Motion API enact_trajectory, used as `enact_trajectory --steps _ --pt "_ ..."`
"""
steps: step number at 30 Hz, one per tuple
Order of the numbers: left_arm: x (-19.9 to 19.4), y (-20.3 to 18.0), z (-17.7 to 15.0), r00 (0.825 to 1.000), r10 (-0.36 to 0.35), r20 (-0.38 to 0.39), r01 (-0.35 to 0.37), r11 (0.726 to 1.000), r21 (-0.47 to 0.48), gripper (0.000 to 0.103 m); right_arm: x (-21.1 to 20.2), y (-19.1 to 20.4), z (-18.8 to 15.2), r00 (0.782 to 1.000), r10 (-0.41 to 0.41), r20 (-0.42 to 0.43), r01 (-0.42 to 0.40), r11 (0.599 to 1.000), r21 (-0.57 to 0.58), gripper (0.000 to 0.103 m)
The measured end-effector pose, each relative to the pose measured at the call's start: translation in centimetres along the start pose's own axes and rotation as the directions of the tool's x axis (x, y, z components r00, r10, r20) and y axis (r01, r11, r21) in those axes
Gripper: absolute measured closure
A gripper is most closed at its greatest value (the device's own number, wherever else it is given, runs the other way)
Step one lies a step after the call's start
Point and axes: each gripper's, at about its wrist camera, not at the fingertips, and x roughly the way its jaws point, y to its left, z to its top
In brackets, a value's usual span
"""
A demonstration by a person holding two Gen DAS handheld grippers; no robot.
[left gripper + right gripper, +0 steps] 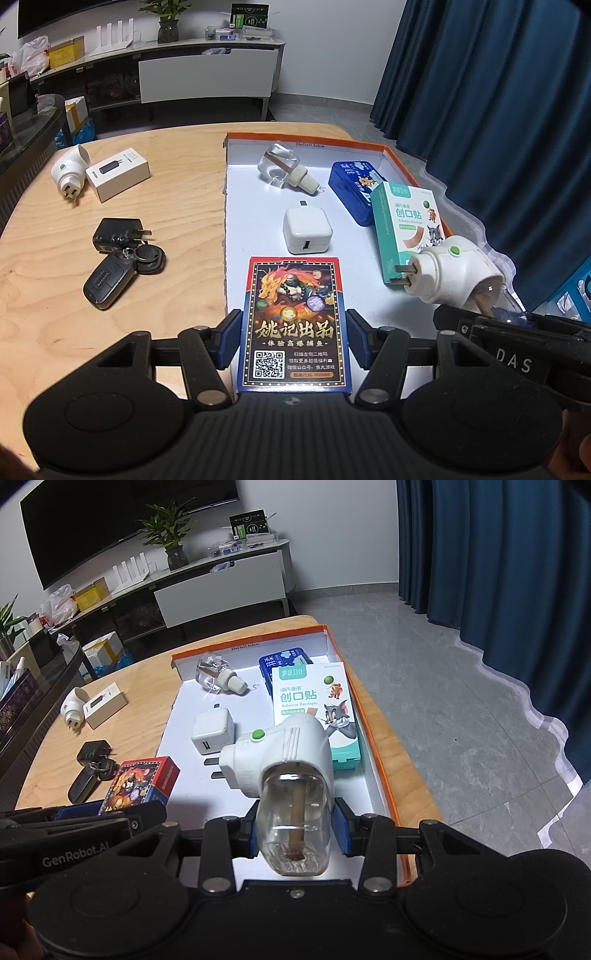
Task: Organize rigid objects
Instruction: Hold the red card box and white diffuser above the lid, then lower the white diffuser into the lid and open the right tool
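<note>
My left gripper (pixel 293 341) is shut on a red and blue card box (pixel 293 325), held over the near edge of the orange-rimmed white tray (pixel 236 221). My right gripper (pixel 293 830) is shut on the clear bottle of a white plug-in mosquito repeller (pixel 284 757), held above the tray's near right part; the same repeller (pixel 447 273) shows at the right of the left wrist view. In the tray lie a white charger cube (pixel 306 230), a clear bottle with a beige cap (pixel 280 164), a blue tin (pixel 356 190) and a teal bandage box (pixel 406 225).
On the wooden table (pixel 166 184) left of the tray lie a white plug-in device (pixel 70 170), a small white box (pixel 118 173), a black charger (pixel 118 230) and a car key with fobs (pixel 110 280). Blue curtains (pixel 498 92) hang at the right; a low cabinet stands behind.
</note>
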Motion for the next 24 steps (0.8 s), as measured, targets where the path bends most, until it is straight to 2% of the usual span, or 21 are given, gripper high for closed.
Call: enact_trajectory --steps 24 --pt "0.57 -0.10 -0.17 1.000 -0.005 -0.017 0.005 1.000 0.000 0.043 0.36 0.23 -0.14 1.000 -0.003 -0.010 0.003 1.000 0.001 0.056"
